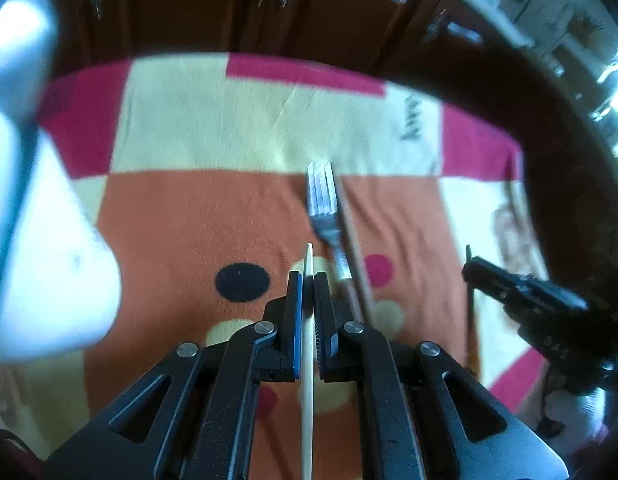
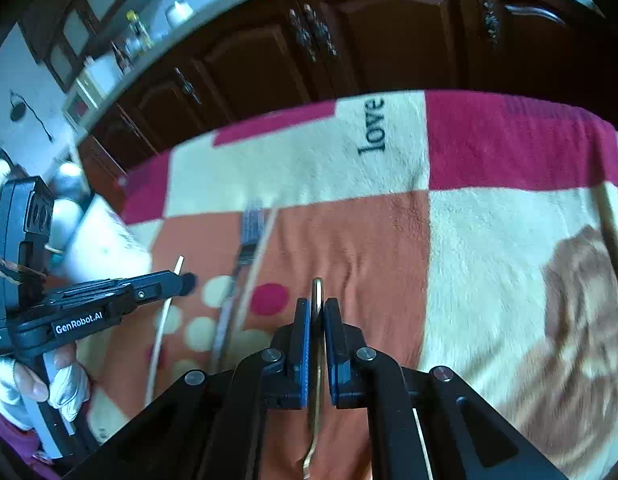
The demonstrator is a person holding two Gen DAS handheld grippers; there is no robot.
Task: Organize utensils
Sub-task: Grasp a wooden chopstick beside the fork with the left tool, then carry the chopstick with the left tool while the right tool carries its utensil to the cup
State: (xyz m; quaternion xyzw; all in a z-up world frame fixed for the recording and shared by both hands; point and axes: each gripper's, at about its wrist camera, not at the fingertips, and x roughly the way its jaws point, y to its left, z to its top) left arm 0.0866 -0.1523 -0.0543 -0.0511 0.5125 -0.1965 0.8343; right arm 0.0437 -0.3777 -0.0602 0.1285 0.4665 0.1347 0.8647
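My left gripper (image 1: 307, 280) is shut on a pale chopstick (image 1: 307, 360) that runs back under the camera; the gripper also shows in the right wrist view (image 2: 181, 276). A steel fork (image 1: 324, 208) lies on the patchwork blanket (image 1: 189, 216) just ahead, with a second pale chopstick (image 1: 355, 252) alongside its right. My right gripper (image 2: 318, 304) is shut on a gold-coloured utensil handle (image 2: 318, 360), held above the blanket (image 2: 489, 240). The fork (image 2: 249, 236) and chopstick (image 2: 261, 240) lie to its left.
A white container (image 1: 49, 272) stands at the left, also in the right wrist view (image 2: 105, 248). Dark wooden cabinets (image 2: 349, 40) run behind the table's far edge. The right gripper's body (image 1: 541, 304) is at the right.
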